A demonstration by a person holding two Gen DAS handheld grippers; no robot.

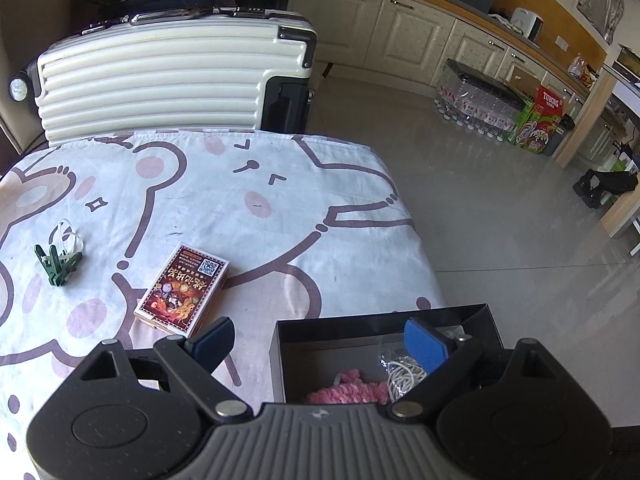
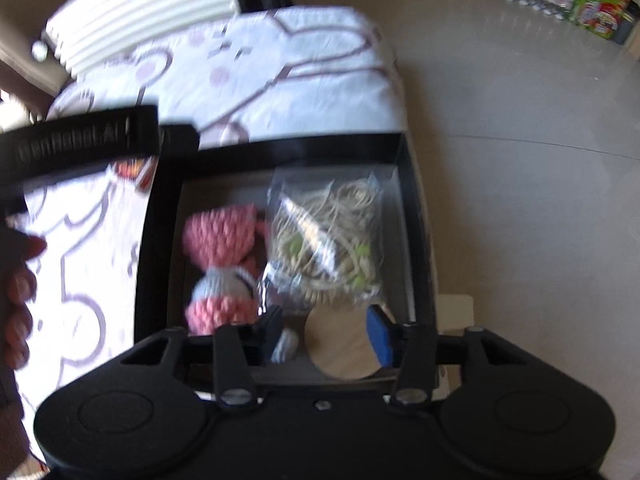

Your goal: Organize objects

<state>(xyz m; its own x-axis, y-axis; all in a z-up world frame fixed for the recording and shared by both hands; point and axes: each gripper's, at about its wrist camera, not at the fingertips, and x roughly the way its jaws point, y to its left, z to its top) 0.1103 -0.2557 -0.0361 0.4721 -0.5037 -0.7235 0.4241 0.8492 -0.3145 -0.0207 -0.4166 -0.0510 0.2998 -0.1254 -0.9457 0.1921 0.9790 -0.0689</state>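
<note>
1. Left wrist view:
   - The left gripper (image 1: 320,338) is hovering with its fingers spread wide and nothing between the pads. One finger is over the cloth, the other over the open black box (image 1: 360,320).
   - The box is sitting at the near right corner of a table covered by a cartoon-bear cloth (image 1: 240,200). A pink knitted toy (image 1: 348,390) and a clear bag of pale bands (image 1: 400,372) are lying inside.
   - A card pack (image 1: 182,290) with a QR code and red-gold Chinese lettering is lying just left of the box. A green clip (image 1: 58,258) holding a white cable is lying further left.
   - A cream ribbed suitcase (image 1: 160,80) is standing behind the table. A carton marked "TUBORG" (image 1: 550,104) is on the floor.

2. Right wrist view (blurred):
   - The right gripper (image 2: 326,332) is pointing down into the box (image 2: 152,240), its fingers only partly apart.
   - A round wooden disc (image 2: 340,348) is showing between them. The blue pad is at its edge and the other pad is clear of it, so no grip is showing.
   - The toy (image 2: 224,240) is lying left and the bag (image 2: 332,232) right.
   - A black bar (image 2: 80,140), seemingly lettered "GenRobot.AI", is crossing the upper left above a hand (image 2: 18,288).
</note>
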